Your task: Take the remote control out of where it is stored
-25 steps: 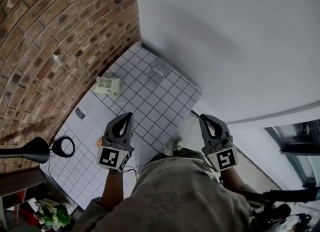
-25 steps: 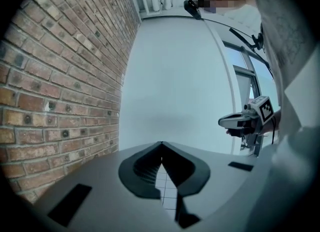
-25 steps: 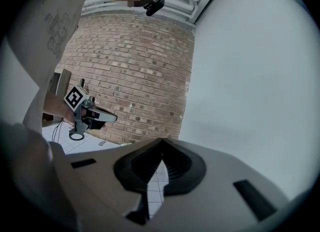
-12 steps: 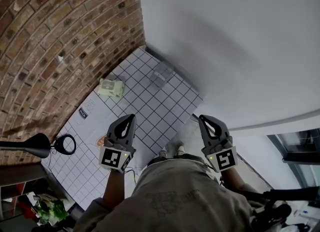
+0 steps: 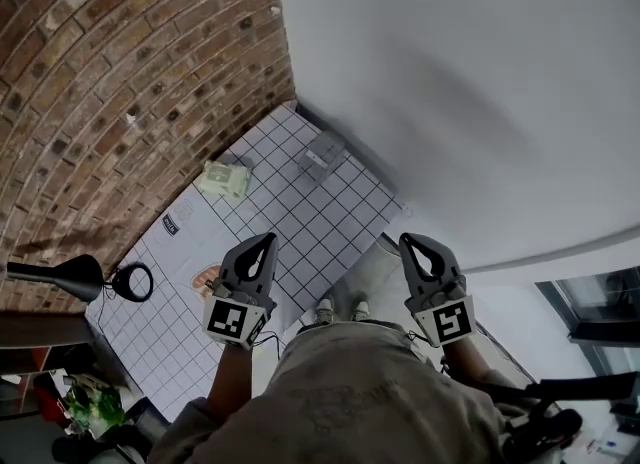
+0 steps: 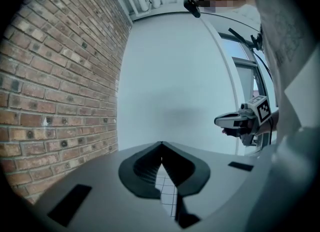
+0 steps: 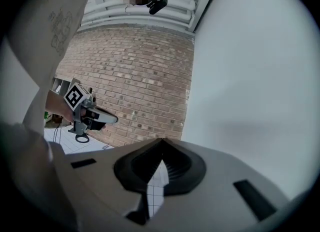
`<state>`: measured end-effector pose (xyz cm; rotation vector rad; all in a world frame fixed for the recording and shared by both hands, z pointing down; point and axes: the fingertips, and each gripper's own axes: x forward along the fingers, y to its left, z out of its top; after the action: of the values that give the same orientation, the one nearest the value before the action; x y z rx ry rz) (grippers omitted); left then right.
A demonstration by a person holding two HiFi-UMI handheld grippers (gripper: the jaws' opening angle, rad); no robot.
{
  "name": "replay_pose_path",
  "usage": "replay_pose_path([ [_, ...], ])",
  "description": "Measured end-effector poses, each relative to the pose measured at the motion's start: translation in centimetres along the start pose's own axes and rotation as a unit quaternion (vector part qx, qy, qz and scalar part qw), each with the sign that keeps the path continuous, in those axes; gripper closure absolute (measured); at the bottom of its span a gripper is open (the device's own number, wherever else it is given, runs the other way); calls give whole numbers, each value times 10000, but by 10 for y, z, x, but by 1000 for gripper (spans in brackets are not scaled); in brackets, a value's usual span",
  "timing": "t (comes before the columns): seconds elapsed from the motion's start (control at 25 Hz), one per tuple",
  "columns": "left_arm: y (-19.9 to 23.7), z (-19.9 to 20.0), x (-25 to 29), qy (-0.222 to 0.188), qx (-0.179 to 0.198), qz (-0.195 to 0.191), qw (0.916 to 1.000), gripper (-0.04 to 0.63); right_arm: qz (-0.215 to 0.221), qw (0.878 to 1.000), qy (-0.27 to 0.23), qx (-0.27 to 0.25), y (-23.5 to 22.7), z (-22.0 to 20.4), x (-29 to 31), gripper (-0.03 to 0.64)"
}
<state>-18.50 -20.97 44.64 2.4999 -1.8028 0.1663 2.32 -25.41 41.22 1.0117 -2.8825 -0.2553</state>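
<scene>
I make out no remote control in any view. A small grey translucent box [image 5: 322,155] and a pale green packet [image 5: 225,180] lie on the white gridded table [image 5: 300,212] in the corner. My left gripper [image 5: 267,238] hangs above the table's near part, shut and empty, its tips touching in the left gripper view [image 6: 161,144]. My right gripper [image 5: 409,239] is held level off the table's right edge, also shut with nothing in it [image 7: 161,141]. Each gripper shows in the other's view, the right gripper [image 6: 217,121] and the left gripper [image 7: 115,120].
A brick wall [image 5: 120,82] borders the table on the left and a plain white wall [image 5: 470,82] on the right. A black lamp [image 5: 60,274] with a ring base [image 5: 132,280] stands at the table's left end. The person's feet [image 5: 338,308] are at the table's edge.
Both grippers have moved a little forward toward the table and slightly up, still side by side. Their jaws stay shut.
</scene>
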Motion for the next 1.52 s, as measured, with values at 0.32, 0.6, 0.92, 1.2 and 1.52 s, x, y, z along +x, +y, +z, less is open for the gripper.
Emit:
replay_pose_path([
  [0.32, -27, 20, 9, -194, 78, 63, 9998, 591, -13, 9999, -104, 17, -22, -1, -20, 603],
  [0.6, -41, 21, 17, -152, 127, -5, 9998, 591, -48, 9998, -189, 23, -34, -1, -22, 604],
  [0.92, -36, 24, 15, -186, 132, 44, 9997, 591, -13, 9998, -204, 63, -31, -2, -16, 603],
  [1.2, -34, 24, 12, -243, 53, 33, 9997, 591, 448, 9966, 112, -676, -15, -12, 4, 603],
  [1.52, -36, 16, 10, -248, -52, -15, 9997, 591, 1031, 9925, 445, -481, -5, -31, 48, 601],
])
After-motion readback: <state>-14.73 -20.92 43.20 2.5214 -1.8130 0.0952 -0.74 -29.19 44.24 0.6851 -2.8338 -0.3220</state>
